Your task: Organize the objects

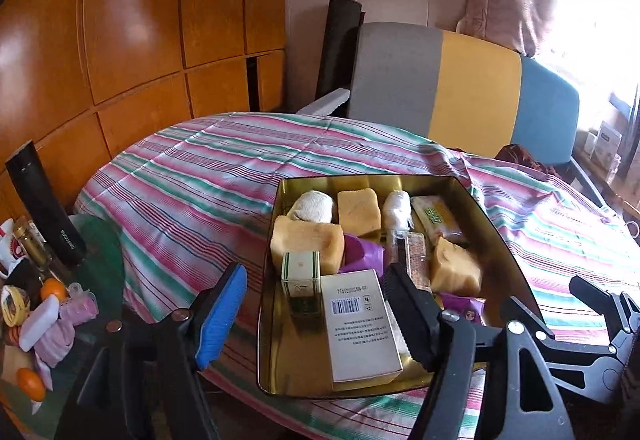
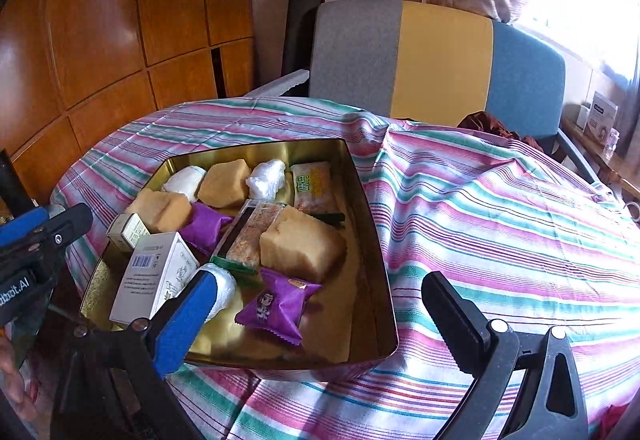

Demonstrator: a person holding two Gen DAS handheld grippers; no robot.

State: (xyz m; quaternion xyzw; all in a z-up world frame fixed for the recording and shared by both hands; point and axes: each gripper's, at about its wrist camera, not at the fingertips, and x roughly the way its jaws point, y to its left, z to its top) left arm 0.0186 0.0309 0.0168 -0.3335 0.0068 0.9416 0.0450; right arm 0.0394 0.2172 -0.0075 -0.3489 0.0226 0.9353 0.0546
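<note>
Gold tin (image 2: 372, 240) on striped cloth (image 2: 500, 207), holding cakes, boxes, purple packets; left gripper (image 1: 316, 304) and right gripper (image 2: 320, 308) released, empty.

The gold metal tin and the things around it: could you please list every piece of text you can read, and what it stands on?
"bot.AI", start cut off: left hand-held gripper, on its black body.
Green characters on the yellow snack packet: too blurred.
Barcode and small print on the white cardboard box: too small.
Lettering on the black cylindrical flask: too small.
</note>
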